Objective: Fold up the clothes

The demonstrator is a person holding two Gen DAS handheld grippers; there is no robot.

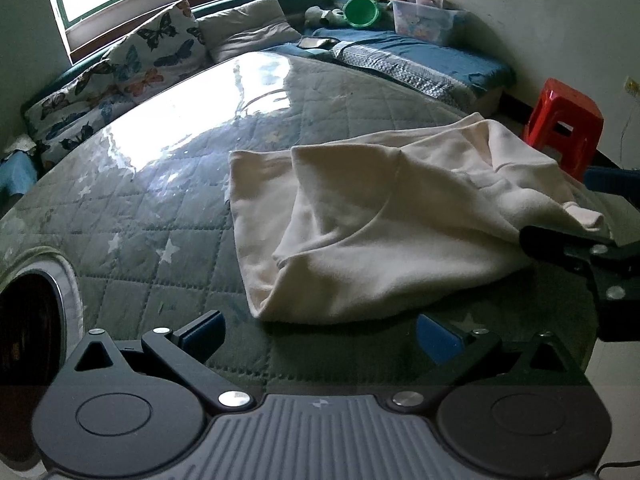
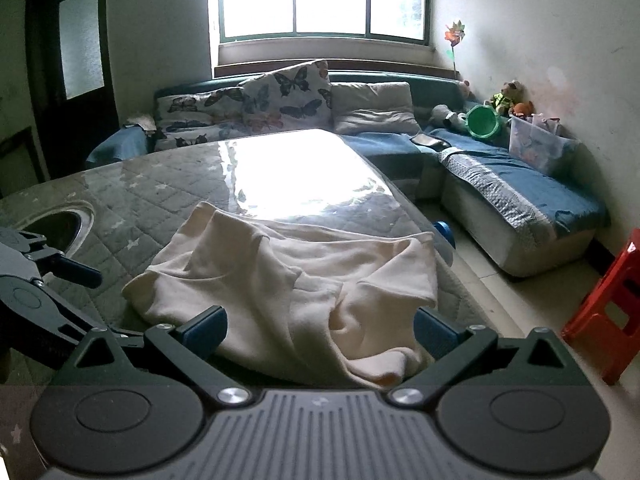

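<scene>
The left gripper [image 1: 320, 338] is spread wide and holds nothing. It hangs just before the near edge of the soft, cream-white cloth garment [image 1: 372, 232]. The right gripper [image 2: 320, 330] is spread wide too, with the garment's rumpled near hem between its fingers, not pinched. The garment lies bunched near the right edge of the grey quilted counter [image 1: 160, 208]. The fold looks barely begun. Next, each gripper must close on a corner.

Cream garment [image 1: 384, 216] — grey star-quilted cover [image 1: 160, 216]
</scene>
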